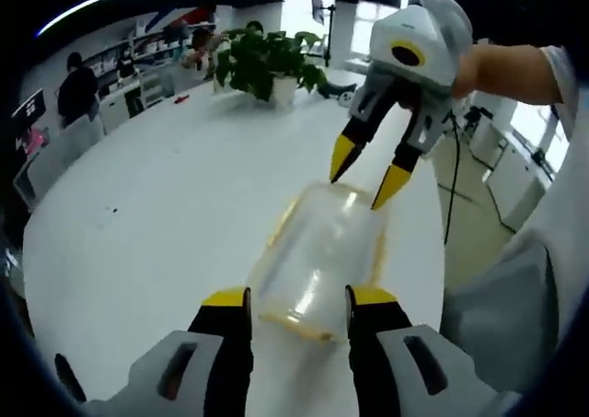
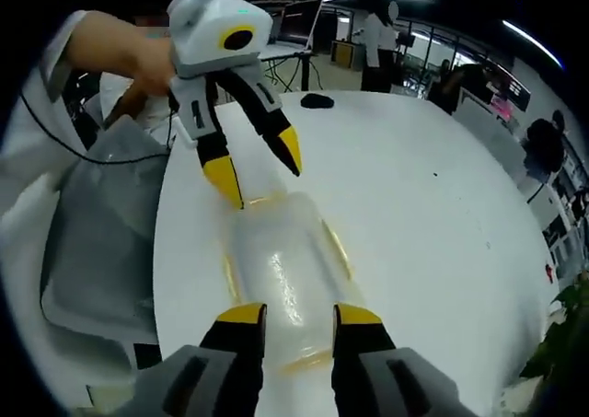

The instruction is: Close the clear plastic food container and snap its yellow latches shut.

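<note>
Container (image 1: 317, 260) sits between both tongs, left (image 1: 296, 297) and right (image 2: 299, 314), each spread apart; uneven pressing could skid it across the desk (image 1: 147, 214).

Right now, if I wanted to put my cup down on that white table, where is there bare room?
The broad white table is bare between the clear plastic food container and the potted green plant. In the right gripper view the stretch towards the small black object is open too. It is crowded around the container, where the left gripper and right gripper meet.

White-bodied left tool (image 1: 296, 308) and right tool (image 2: 299, 327) have black jaws tipped yellow; the person wears white sleeves
</note>
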A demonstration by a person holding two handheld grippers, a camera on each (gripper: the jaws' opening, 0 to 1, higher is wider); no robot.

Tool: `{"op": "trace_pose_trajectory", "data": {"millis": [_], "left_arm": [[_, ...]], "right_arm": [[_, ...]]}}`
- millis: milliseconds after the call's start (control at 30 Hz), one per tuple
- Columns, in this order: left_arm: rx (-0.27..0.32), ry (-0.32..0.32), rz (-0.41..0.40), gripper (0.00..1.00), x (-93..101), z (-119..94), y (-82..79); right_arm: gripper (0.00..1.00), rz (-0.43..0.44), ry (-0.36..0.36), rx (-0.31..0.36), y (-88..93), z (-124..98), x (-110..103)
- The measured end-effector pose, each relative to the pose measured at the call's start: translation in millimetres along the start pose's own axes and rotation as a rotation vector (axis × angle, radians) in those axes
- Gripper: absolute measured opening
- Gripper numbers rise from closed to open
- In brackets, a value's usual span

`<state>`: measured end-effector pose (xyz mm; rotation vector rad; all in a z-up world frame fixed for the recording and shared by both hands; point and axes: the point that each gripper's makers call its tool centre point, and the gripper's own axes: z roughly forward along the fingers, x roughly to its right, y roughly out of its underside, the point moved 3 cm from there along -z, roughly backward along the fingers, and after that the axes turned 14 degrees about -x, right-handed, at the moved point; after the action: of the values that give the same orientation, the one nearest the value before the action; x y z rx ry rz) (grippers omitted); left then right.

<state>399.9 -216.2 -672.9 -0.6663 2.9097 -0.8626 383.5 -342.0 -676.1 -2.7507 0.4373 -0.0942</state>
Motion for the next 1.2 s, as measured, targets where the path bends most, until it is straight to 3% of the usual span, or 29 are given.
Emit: {"op": "trace_pose_trajectory", "data": {"millis": [533,1200], "left_arm": [[0.019,0.044,0.139,0.21,21.9,15,-15.5],[-0.009,0.036,0.227,0.21,35.9,32,-23.4]], "right_arm": [[0.24,-0.07,-0.026,0.046,-20.7,4,-7],[0.26,-0.124,-0.03,0.031,-28.0,15,-4]]}}
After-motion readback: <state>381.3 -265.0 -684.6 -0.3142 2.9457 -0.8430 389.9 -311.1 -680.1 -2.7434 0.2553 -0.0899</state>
